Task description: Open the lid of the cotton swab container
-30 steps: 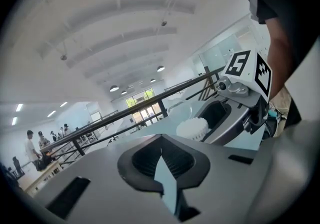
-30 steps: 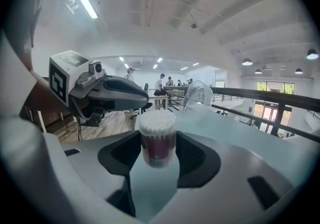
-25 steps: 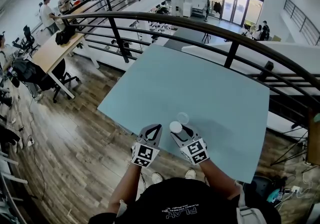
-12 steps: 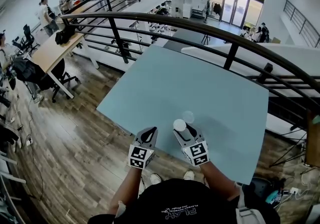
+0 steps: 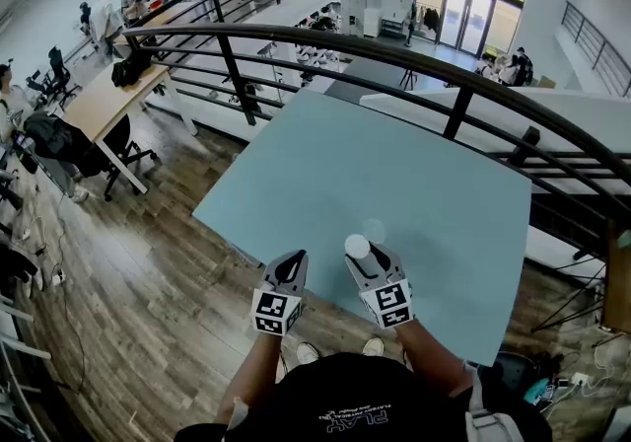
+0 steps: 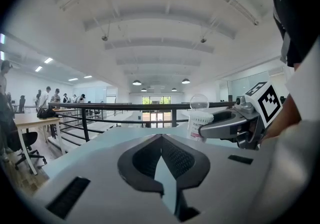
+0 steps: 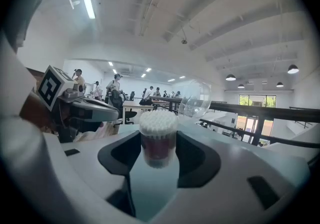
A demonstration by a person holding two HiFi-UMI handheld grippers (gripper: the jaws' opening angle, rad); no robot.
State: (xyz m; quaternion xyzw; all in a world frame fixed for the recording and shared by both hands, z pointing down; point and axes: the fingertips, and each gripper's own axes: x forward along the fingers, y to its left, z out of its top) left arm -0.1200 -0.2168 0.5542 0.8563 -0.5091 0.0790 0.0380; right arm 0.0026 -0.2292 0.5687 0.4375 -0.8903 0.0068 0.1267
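Note:
The cotton swab container [image 5: 355,247] is a small clear tub packed with white swab heads, held upright above the near edge of the pale blue table [image 5: 394,164]. My right gripper [image 5: 359,257] is shut on it, the pads pressing its sides [image 7: 158,140]. Its clear domed lid [image 7: 196,99] is swung back behind the tub, also seen as the lid [image 5: 374,230] from the head. My left gripper [image 5: 294,262] is shut with nothing between its fingers, a little to the left of the tub and apart from it. From the left gripper view the container [image 6: 200,124] stands to the right.
A black railing [image 5: 296,36] curves round the far side of the table. Beyond it lies a lower floor with desks [image 5: 108,100] and several people. The table's near edge [image 5: 256,251] is just under my grippers.
My left gripper has rolled and drawn slightly back from the tub. My right gripper with the container has shifted a little to the right. The lid stands open in all frames.

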